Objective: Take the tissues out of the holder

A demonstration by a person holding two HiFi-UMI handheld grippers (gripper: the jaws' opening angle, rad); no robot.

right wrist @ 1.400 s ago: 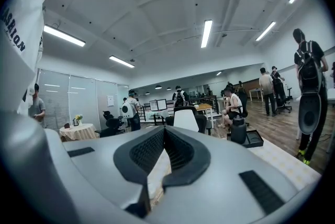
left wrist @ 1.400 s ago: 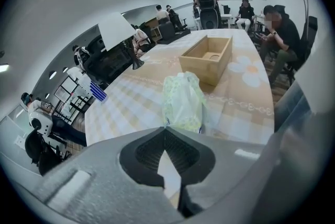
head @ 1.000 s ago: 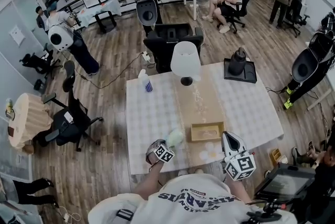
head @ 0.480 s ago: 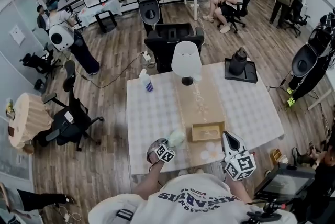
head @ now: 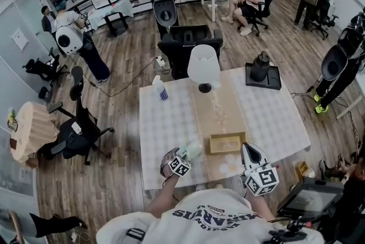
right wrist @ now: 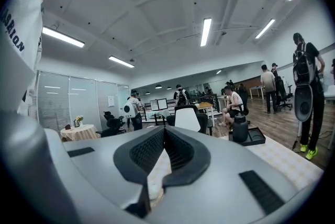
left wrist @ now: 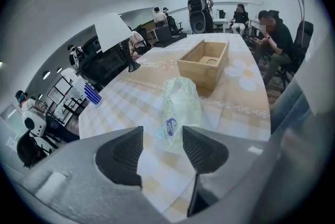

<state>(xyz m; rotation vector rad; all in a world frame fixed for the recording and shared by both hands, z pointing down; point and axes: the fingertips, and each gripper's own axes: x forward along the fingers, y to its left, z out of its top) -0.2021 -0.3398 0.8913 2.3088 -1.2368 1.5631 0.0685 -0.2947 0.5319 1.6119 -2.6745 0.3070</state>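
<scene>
Office floor of wood planks, people and chairs around; square table [head: 274,117] with pale checked cloth and a tan runner down its middle.

- Left gripper [left wrist: 162,136]: fingers apart and opening, neither pad pressing on anything.
- Tissue pack [left wrist: 180,105]: clear wrapper with a blue label, lying on the cloth. Its near end sits in the gap between the left fingertips and the rest runs straight ahead of them.
- Wooden holder [left wrist: 205,63]: open-topped box on the runner, just beyond the pack's far end as seen from the left fingers. The pack lies outside it.
- Right gripper [right wrist: 164,136]: fingers together, tips touching, nothing between them. In the head view it hovers at the table's near edge, with the holder ahead and to the left of its tips.
- Lamp [head: 203,66], white shade, far beyond the fingers.
- Spray bottle [head: 159,88], far left.
- Black jug [head: 259,68] on a black tray, far right.
</scene>
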